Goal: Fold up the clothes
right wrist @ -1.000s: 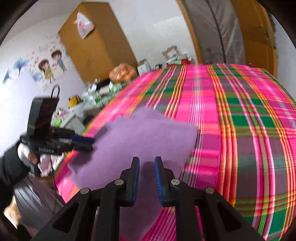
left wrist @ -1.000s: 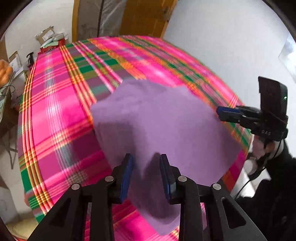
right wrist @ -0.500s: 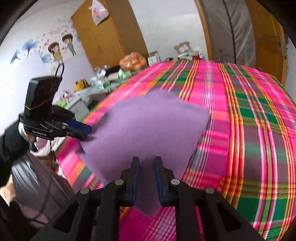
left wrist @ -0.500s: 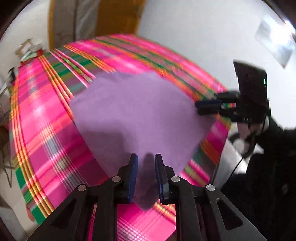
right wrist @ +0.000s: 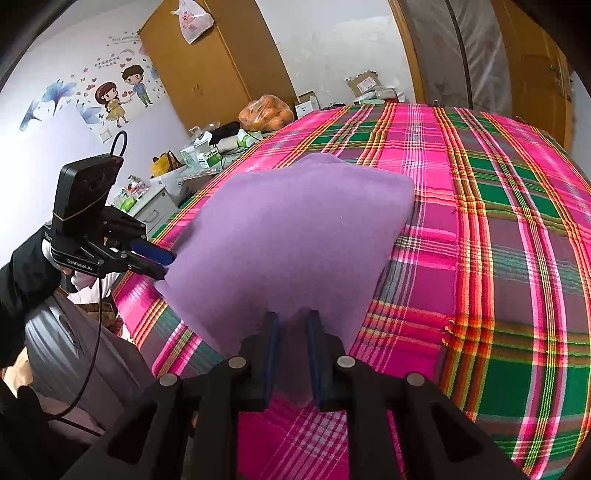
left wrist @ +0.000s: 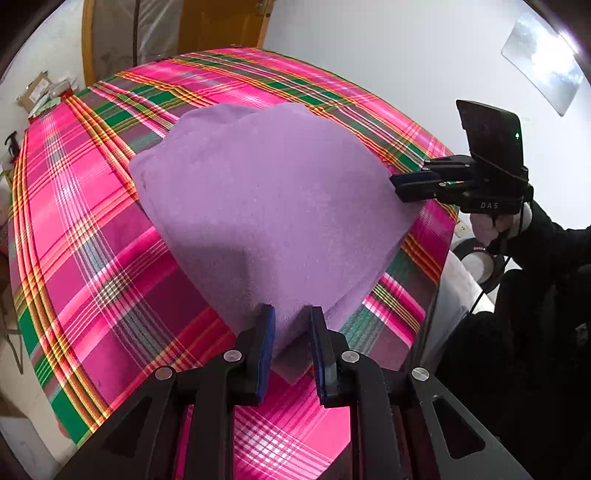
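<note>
A purple cloth (left wrist: 266, 192) hangs stretched over the pink plaid bed cover (left wrist: 92, 240), its far edge resting on the bed. My left gripper (left wrist: 290, 314) is shut on the near corner, which fills the gap between the blue pads. To the right, my right gripper (left wrist: 397, 186) pinches another corner. In the right wrist view the cloth (right wrist: 295, 229) runs from my right gripper (right wrist: 291, 319), whose jaws are closing with cloth pressed between them, across to my left gripper (right wrist: 166, 264). The bed cover (right wrist: 498, 240) lies flat beyond.
A wooden wardrobe (right wrist: 207, 74), a bag of oranges (right wrist: 266, 114) and a cluttered side table (right wrist: 192, 158) stand left of the bed. A grey suitcase (right wrist: 74, 343) sits by the bed's edge. A wooden door (left wrist: 221, 26) is behind the bed.
Both grippers have sunk a little with the cloth, which now lies lower and wider over the bed. The left gripper's jaws have narrowed on its corner and it has rolled.
</note>
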